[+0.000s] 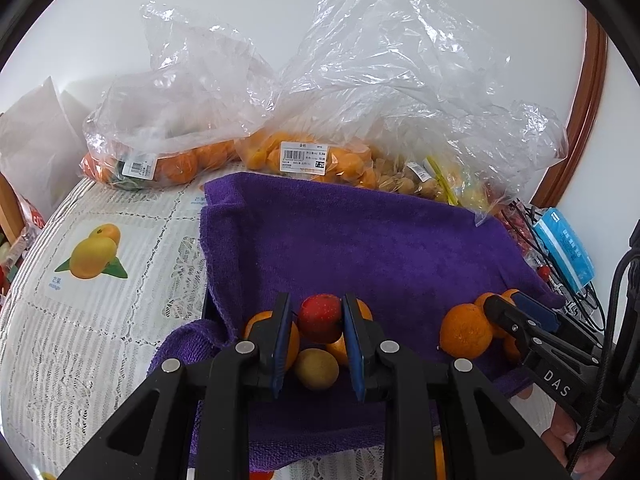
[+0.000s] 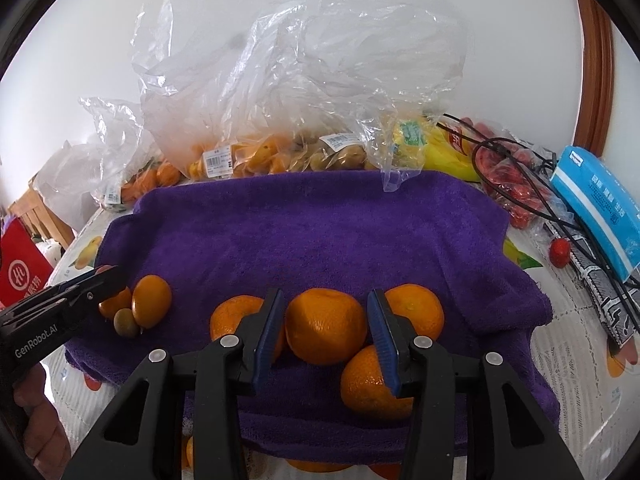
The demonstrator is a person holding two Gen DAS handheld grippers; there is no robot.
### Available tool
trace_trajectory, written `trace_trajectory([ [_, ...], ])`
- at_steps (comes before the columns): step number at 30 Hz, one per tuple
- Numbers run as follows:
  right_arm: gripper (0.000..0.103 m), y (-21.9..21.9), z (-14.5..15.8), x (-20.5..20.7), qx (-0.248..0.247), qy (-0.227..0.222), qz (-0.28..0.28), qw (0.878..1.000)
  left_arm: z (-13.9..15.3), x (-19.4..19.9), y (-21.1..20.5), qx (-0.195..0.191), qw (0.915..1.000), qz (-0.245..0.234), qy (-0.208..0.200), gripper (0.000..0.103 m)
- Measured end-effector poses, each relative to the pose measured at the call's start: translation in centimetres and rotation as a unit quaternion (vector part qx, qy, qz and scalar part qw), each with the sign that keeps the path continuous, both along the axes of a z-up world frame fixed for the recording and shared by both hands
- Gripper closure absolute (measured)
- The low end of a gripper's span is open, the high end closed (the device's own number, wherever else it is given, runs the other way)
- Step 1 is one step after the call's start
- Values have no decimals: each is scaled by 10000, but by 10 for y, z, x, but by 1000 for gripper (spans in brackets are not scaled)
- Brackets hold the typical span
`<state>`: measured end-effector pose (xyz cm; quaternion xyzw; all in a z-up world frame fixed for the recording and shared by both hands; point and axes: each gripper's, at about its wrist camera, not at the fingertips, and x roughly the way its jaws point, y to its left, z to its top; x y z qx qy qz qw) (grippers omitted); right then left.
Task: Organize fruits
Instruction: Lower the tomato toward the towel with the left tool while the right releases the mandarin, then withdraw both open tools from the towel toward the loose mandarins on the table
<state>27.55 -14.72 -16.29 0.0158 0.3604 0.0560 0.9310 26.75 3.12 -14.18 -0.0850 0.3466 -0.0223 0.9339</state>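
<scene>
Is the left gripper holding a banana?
No. The left gripper is shut on a small red fruit above the purple towel.

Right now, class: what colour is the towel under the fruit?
Purple towel; shows best in the right wrist view.

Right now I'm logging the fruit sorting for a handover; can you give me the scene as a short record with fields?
surface: purple terry towel
left gripper: jaws shut on small red round fruit
right gripper: jaws around round orange mandarin
behind towel: clear plastic bags of orange fruit
right edge: blue tissue pack
</scene>
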Motion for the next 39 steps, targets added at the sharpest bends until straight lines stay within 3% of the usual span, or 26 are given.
trace_trajectory([
  [11,59,-5,7,-3,207,-72,25,9998,-2,-1,-5,3,9999,-147,24,79],
  [29,58,-19,19,-8,440,-255,-210,9985,-6,1,-7,-593,9957,-665,246,79],
  [39,56,-16,19,-11,343,-304,-195,9988,-7,-1,-13,-450,9961,-728,198,79],
])
